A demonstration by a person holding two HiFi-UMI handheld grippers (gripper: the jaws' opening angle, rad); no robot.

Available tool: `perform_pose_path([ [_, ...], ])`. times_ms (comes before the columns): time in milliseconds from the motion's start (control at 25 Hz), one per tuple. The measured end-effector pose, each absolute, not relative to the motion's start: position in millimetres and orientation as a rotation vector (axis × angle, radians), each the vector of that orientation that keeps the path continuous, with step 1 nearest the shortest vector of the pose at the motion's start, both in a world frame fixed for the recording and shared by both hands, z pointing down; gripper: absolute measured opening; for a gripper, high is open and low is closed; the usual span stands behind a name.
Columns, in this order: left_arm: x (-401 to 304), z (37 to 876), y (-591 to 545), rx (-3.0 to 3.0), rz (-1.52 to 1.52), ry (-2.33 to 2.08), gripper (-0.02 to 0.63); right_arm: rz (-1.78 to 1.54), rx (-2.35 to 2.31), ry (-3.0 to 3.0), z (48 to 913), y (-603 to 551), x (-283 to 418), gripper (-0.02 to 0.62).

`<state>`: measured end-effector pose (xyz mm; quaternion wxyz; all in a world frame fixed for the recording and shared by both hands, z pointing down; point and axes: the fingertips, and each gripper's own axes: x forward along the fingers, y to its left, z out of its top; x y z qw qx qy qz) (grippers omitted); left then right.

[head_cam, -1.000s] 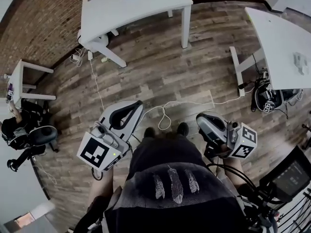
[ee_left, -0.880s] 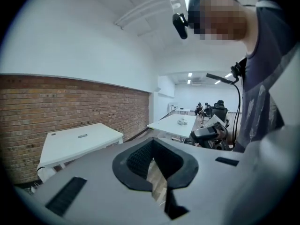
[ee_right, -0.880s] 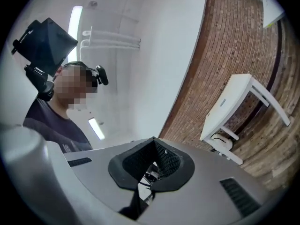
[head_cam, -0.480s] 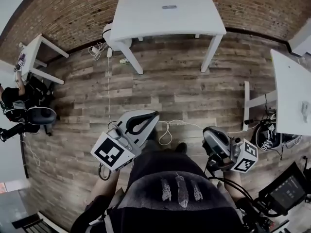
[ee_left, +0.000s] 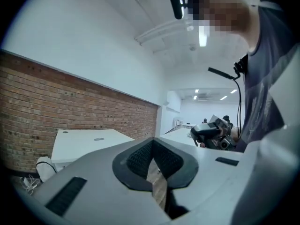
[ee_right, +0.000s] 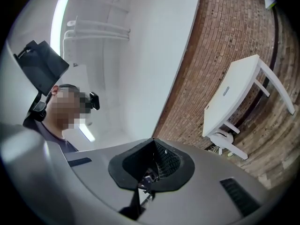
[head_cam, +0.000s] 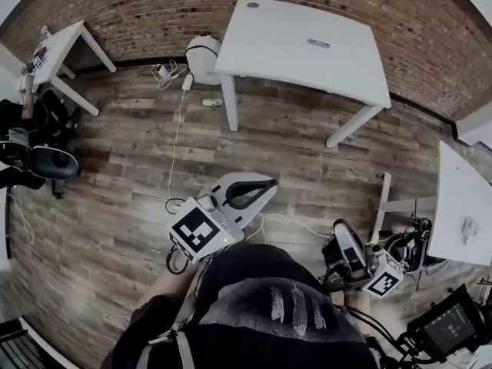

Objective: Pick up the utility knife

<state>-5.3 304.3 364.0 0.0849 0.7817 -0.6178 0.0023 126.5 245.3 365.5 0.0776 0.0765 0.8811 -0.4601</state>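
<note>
**Left gripper** point(head_cam: 265, 184): mine, jaws pressed together, nothing between the pads.

**Right gripper** point(head_cam: 343, 229): mine, jaws likewise shut and empty.

**Small grey oblong object** point(head_cam: 318, 43): I take this for the utility knife. It lies flat on the white rectangular table point(head_cam: 284, 37) by the red brick wall point(head_cam: 154, 6), well apart from both my grippers.

**Step in hand:** the approach, as I judge it. The knife is not yet reached, and wooden plank floor point(head_cam: 292, 129) lies between us.

**Next move calls for:** closing on the table, spreading one pair of jaws, and lining them across the knife's narrow body.

**Writing:** none legible. There are only black-and-white square markers on my marker cube point(head_cam: 194, 231). The dark screen point(head_cam: 446, 325) is too small to read.
</note>
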Motion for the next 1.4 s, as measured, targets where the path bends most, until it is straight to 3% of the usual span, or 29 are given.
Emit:
perform_pose_path([
  [360, -71.4, 372.4, 345.6, 2.313, -0.179, -1.832, -0.003, -1.404, 0.19, 2.796, 364.5, 290.3, 56.0, 0.0],
  [800, -112.5, 396.3, 358.5, 2.206, -0.161, -1.925, -0.004, -1.479, 0.305, 2.911, 389.1, 299.8, 13.6, 0.0],
  [1080, -102.0, 388.1, 330.4, 2.132, -0.049, -2.008, -0.003, -1.532, 0.441, 2.837, 392.4, 267.4, 16.8, 0.0],
  [1400, -39.2, 356.5, 235.9, 2.187, 0.133, -2.014, -0.005, -1.6, 0.403, 2.676, 401.4, 175.0, 72.4, 0.0],
])
